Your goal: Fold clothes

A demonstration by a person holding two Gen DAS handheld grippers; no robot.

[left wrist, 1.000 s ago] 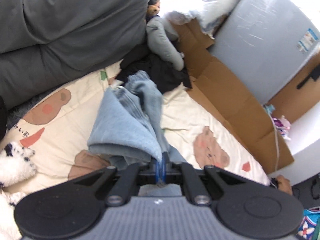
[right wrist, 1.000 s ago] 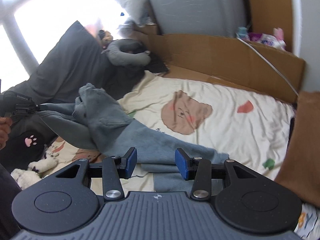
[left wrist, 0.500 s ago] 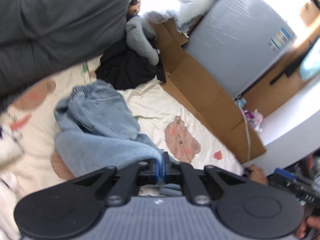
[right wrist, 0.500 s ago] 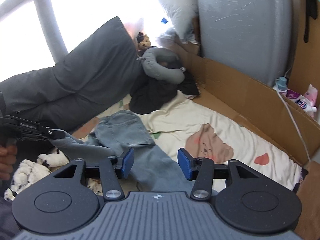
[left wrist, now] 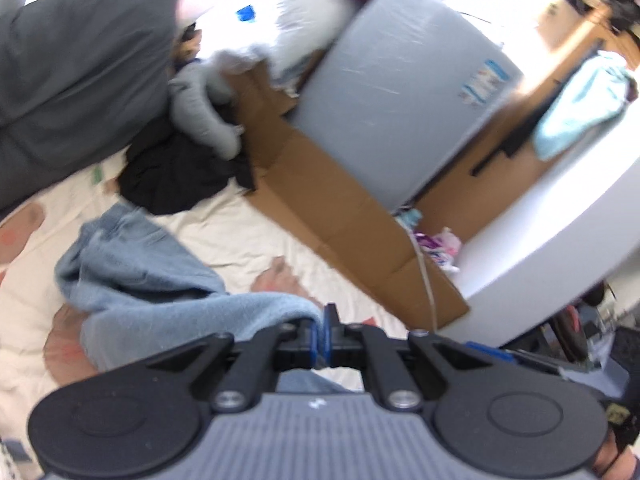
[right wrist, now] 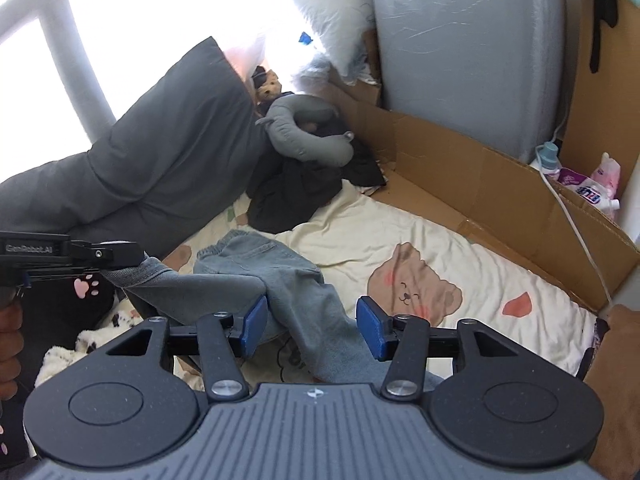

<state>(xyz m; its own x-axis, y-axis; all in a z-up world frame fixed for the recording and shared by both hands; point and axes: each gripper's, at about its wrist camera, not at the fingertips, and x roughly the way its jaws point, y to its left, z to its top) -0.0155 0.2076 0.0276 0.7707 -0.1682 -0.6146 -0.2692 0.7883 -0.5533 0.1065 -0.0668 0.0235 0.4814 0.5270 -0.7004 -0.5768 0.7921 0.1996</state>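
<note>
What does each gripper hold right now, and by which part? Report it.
The left gripper is shut on the light blue jeans, pinching an edge of a leg. The right gripper is open, holding nothing.

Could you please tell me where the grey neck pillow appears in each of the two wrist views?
Left wrist: neck pillow upper left, above the black clothes.
Right wrist: neck pillow upper centre, on the same black clothes.
Shared landmark: the cardboard beside it.

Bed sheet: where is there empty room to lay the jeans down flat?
The sheet is bare between the jeans and the cardboard, around the printed bear. It is crowded at the head end: black clothes, neck pillow, grey pillow.
</note>
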